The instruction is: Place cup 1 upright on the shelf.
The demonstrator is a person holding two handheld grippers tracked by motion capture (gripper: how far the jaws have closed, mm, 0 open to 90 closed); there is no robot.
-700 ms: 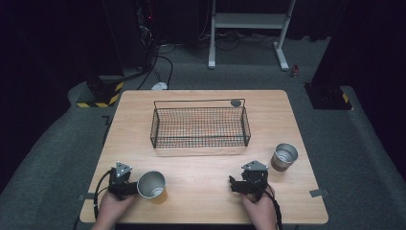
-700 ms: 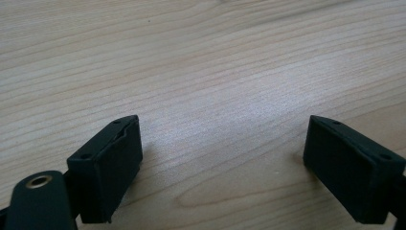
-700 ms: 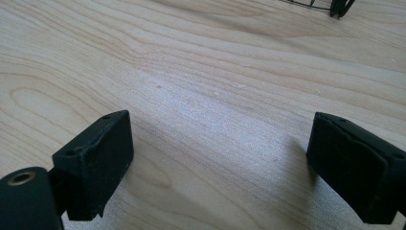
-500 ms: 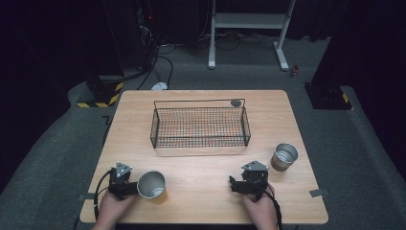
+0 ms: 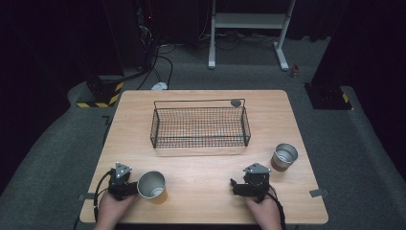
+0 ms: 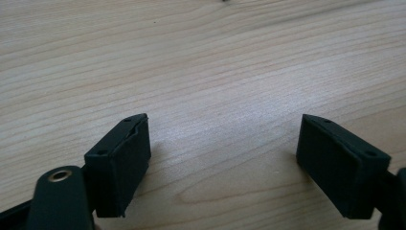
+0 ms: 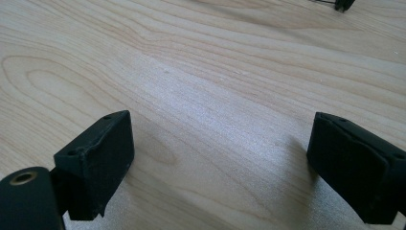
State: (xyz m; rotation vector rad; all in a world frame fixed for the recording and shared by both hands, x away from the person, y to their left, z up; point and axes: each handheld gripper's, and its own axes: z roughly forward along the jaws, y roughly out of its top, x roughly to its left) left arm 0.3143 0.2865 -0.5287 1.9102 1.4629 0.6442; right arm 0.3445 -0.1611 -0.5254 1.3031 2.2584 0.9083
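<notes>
While both grippers rest low near the front edge of the wooden table (image 5: 201,167), their jaws stand wide apart with nothing between them. Seen from the high view, the left gripper (image 5: 125,188) sits close to the front left corner, held by a hand (image 5: 113,211) that comes in over the front edge. Just beside it, on the side toward the table's middle, stands a metal cup (image 5: 152,185), upright with its mouth open upward; whether the gripper touches the cup cannot be told from that view. In the left gripper view, the 2 black jaws of the left gripper (image 6: 225,165) frame only bare wood grain, so the cup is not between them.

Toward the front right corner the right gripper (image 5: 243,188) lies in the other hand (image 5: 264,213), also pointing toward the table's middle. Its own view shows the right gripper (image 7: 218,170) with the 2 jaws spread over plain tabletop. A second metal cup (image 5: 285,156) stands upright near the right edge, a little farther back than the right gripper and apart from it.

A black wire basket (image 5: 199,141) sits in the middle of the table, closer to the back edge, with its long sides running left to right. A small dark round thing (image 5: 235,102) lies at its back right corner; it is too small to identify.
</notes>
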